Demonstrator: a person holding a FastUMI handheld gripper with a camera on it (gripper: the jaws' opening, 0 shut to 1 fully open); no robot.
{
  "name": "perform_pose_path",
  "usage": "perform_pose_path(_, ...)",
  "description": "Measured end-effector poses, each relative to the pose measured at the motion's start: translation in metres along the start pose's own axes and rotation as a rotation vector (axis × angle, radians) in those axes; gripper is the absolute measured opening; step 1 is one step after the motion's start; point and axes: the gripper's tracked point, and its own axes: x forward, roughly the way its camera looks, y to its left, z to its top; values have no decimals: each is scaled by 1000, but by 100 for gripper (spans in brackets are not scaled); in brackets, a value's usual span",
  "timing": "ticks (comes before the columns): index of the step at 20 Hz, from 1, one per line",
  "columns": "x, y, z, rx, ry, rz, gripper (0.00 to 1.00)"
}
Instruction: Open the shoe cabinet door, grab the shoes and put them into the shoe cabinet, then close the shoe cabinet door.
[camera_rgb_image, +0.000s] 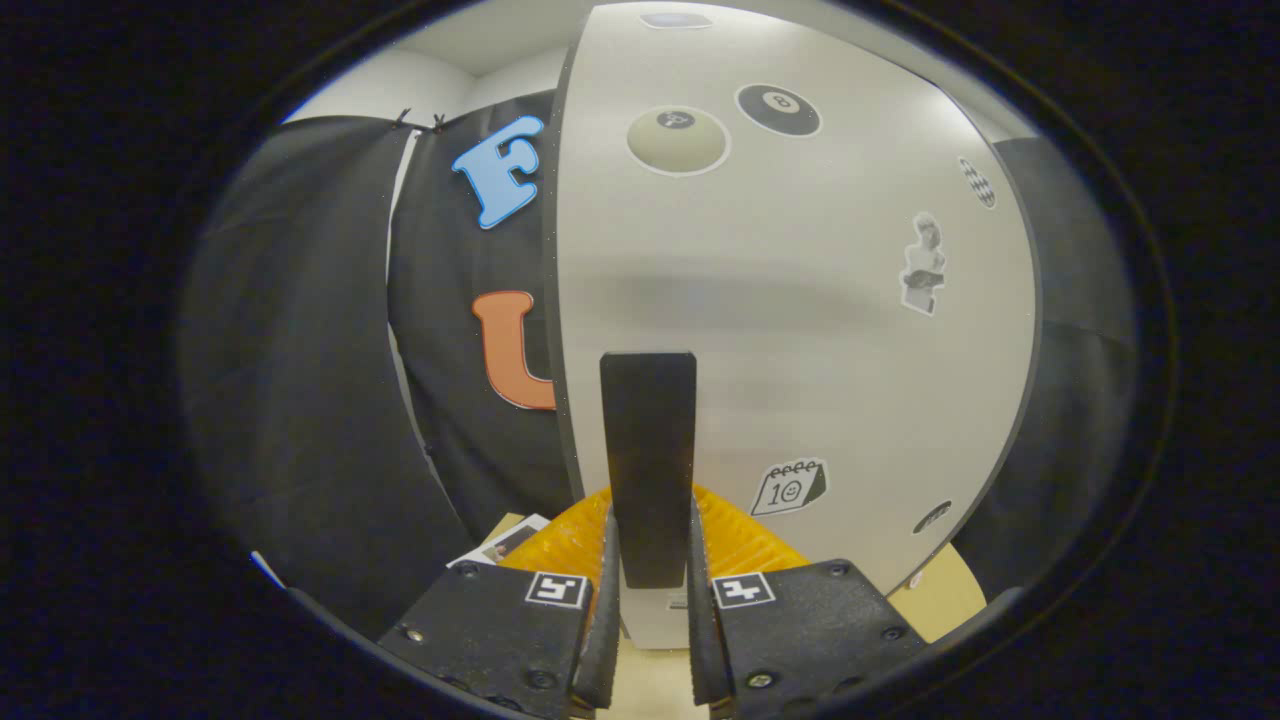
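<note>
- The gripper (650, 600) faces the shoe cabinet door (800, 300), a pale panel dotted with stickers, and its 2 fingers are closed around the door's dark handle (648, 460).
- The handle is a narrow bar standing upright on the door; its long axis runs vertically, and its lower end sits directly between the fingers, with the rest rising beyond them.
- Both fingers (607, 600) look pressed against the bar's 2 sides, 1 on each, so the grip appears set rather than loose.
- The door's near vertical edge (556, 300) lies just to the left of the handle, with the booth's dark cloth (300, 400) past it; the hinge side is probably off to the right, though no hinge can be seen.
- Judged from this, the pull should come straight back toward the holder and swing with the door, the fingers staying square on the upright bar.
- An orange ribbed thing (740, 540) lies low behind the fingers at the door's foot; whether it is a shoe cannot be told.
</note>
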Motion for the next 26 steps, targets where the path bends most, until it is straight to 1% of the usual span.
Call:
perform_pose_path(5, -42, -4, -7, 26, -3, 51, 31)
perform_pose_path(10, -95, -24, -23, 22, -8, 54, 30)
perform_pose_path(13, -129, -44, -32, 25, -19, 44, 29)
perform_pose_path(20, -186, -92, -44, 30, -8, 18, 27)
perform_pose_path(24, -222, -126, -51, 50, 5, 27, 26)
perform_pose_path(26, -234, -140, -57, 20, 2, 33, 25)
